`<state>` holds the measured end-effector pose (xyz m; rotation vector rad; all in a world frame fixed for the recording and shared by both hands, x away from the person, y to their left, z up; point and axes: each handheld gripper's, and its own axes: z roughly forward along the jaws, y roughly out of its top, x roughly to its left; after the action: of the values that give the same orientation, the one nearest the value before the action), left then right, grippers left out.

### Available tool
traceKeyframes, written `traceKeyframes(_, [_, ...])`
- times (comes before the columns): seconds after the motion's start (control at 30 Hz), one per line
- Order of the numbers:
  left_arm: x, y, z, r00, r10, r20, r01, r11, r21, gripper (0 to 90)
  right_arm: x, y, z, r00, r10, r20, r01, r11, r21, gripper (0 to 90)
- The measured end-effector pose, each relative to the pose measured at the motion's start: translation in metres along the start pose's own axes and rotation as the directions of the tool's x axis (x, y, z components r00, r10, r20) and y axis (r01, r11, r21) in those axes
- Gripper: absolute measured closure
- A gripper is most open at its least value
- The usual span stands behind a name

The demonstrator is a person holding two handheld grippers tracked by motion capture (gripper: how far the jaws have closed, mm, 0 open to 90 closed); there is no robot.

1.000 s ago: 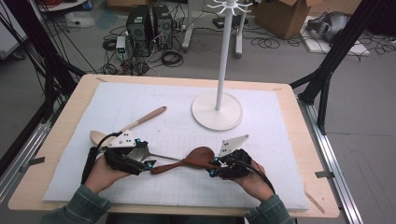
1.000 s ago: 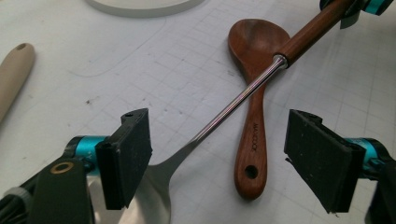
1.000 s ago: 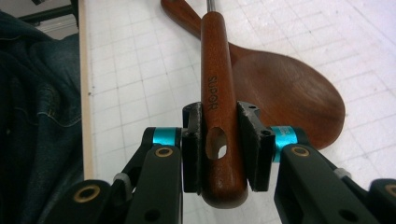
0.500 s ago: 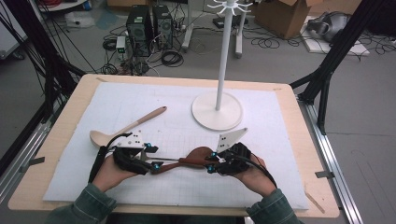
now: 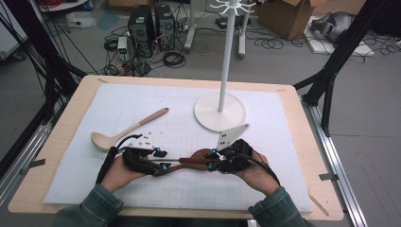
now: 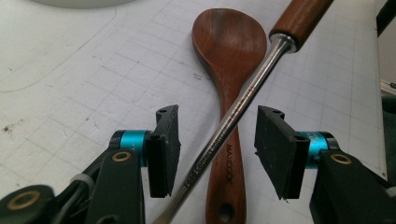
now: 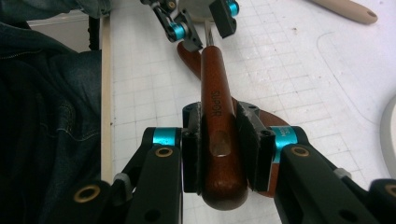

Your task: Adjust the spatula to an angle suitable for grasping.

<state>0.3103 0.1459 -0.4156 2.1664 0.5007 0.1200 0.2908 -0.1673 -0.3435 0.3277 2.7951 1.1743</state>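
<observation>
A utensil with a brown wooden handle and a steel shaft lies across a dark wooden spoon on the white mat. My right gripper is shut on the end of the brown handle, and the dark spoon's bowl lies under it. My left gripper is open, and the steel shaft runs between its jaws without touching either pad. In the high view the left gripper and right gripper face each other near the front, with the utensil between them.
A light wooden spoon lies on the mat behind the left hand. A white stand with a round base and a tall pole rises at centre right. The table's front edge is close to the person's sleeves.
The left hand has moved right and toward the front, uncovering the light spoon's bowl; its jaws now straddle the steel shaft. The right gripper keeps its hold and has hardly moved.
</observation>
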Motion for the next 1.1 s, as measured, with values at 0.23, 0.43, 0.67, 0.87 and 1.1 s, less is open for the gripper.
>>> traceKeyframes(0.23, [0.001,0.001,0.005,0.9998,-0.007,0.019,0.006,1.0000,0.004,58.0,0.000,0.007,-0.003,0.9999,-0.010,0.004,0.010,1.000,-0.006,72.6])
traceKeyframes(0.43, [0.000,0.003,0.004,0.9998,0.010,0.018,-0.010,0.9999,-0.004,66.2,-0.001,0.011,-0.005,1.0000,-0.009,-0.002,0.009,1.000,-0.018,72.6])
traceKeyframes(0.67, [-0.001,0.003,0.002,0.9997,0.021,0.007,-0.021,0.9997,-0.011,68.6,-0.004,0.010,-0.006,0.9997,0.024,-0.009,-0.024,0.998,-0.050,71.7])
traceKeyframes(0.87, [-0.001,0.003,0.003,0.9993,0.037,0.003,-0.037,0.9993,0.007,71.0,-0.009,0.006,-0.007,0.9976,0.069,0.010,-0.068,0.995,-0.071,67.7])
traceKeyframes(1.1, [-0.001,0.003,0.002,0.9990,0.043,0.008,-0.043,0.9990,0.008,73.4,-0.014,-0.001,-0.014,0.9930,0.112,0.037,-0.109,0.990,-0.090,61.9])
